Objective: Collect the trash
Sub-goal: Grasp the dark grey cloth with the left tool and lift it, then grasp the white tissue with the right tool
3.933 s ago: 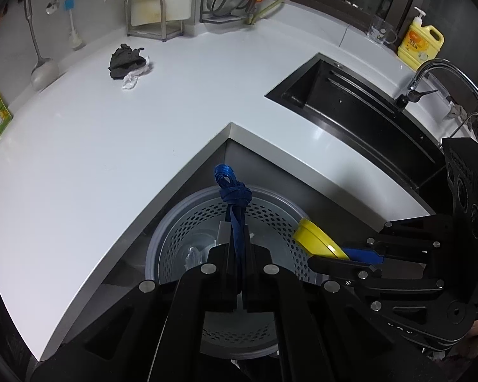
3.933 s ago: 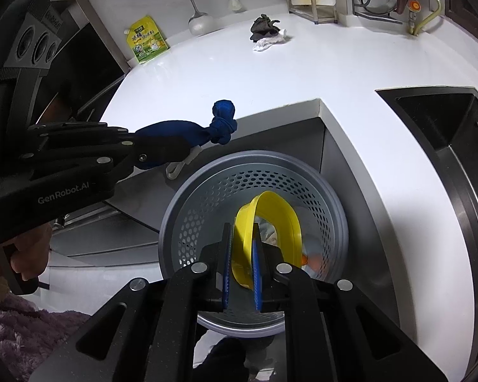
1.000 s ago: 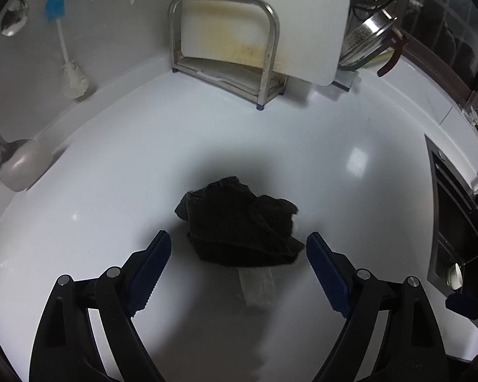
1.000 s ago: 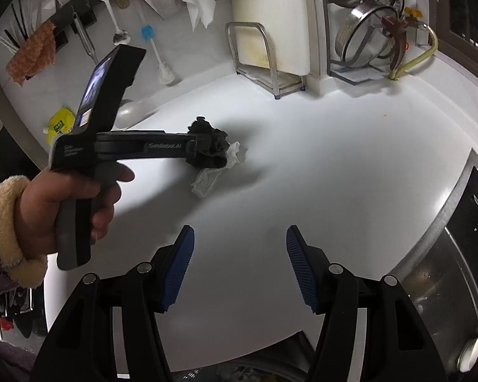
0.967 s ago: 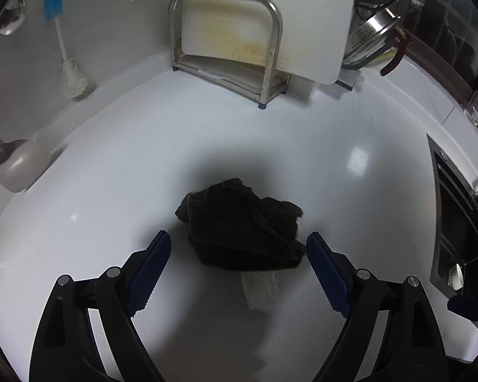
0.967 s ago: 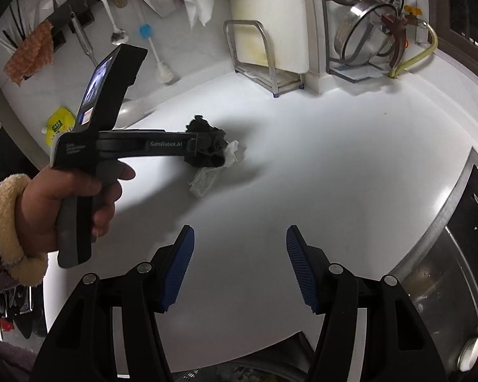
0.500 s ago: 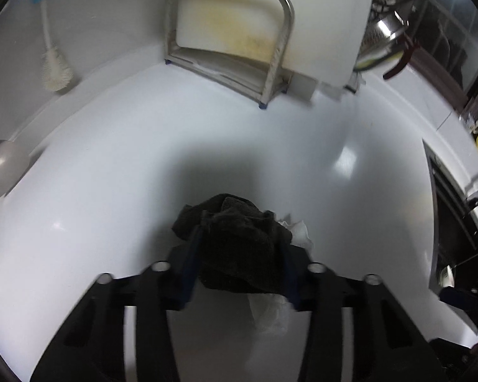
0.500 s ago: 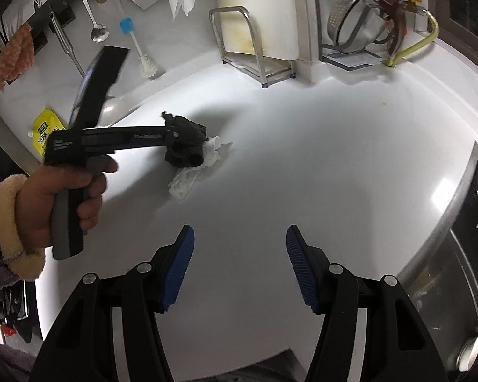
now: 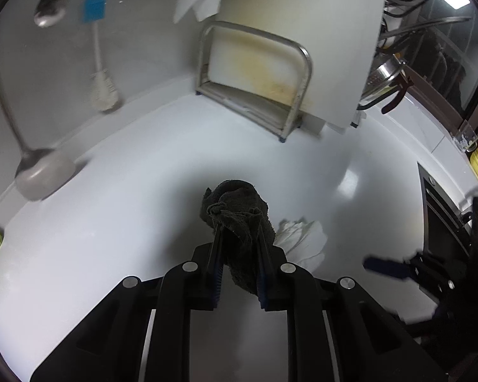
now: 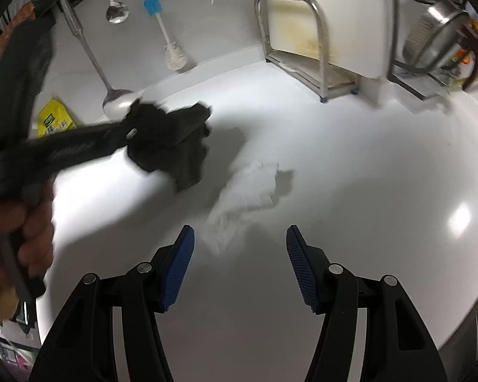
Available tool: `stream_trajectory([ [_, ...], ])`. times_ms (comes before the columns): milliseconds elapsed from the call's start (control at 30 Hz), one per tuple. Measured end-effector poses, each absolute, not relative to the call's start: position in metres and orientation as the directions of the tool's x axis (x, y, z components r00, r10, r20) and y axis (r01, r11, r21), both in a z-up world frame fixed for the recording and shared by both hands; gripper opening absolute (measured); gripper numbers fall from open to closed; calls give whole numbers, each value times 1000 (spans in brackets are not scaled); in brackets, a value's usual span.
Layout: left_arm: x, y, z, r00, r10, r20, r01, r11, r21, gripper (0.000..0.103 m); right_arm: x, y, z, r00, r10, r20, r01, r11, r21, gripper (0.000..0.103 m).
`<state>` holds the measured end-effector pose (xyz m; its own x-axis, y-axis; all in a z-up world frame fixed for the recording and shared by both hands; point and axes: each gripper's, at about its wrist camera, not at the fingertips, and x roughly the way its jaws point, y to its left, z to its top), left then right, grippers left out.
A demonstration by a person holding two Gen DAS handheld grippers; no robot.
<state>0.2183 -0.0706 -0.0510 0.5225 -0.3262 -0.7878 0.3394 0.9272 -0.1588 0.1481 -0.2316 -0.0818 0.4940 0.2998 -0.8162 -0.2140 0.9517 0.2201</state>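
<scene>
Left wrist view: the left gripper (image 9: 238, 264) has its jaws closing on the dark rag (image 9: 237, 219), which is bunched between the pads above the white counter (image 9: 111, 222)
Rag handling: likely soft, light, limp; a pinch through the bunched middle suits it
Rag axis: runs along the fingers, loose end drooping
Tissue (image 10: 245, 187): crumpled on the counter, likely flimsy; grip the thickest fold
Right gripper (image 10: 239, 264): about half open, holding nothing

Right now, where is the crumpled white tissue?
The white tissue lies on the white counter ahead of the open right gripper, just right of the dark cloth pinched in the left gripper.
</scene>
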Motion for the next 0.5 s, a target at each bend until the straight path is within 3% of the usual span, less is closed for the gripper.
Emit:
stream_trajectory([
  [300,196,-42,-51,529,-294,-796,296,943,-151,16,191,-207,-103,484,247,-840,-184,967,178,57],
  [500,182,-40,-50,524,-290,-801,296,944,-148,16,196,-190,-116,453,220,-864,-226,966,127,27],
])
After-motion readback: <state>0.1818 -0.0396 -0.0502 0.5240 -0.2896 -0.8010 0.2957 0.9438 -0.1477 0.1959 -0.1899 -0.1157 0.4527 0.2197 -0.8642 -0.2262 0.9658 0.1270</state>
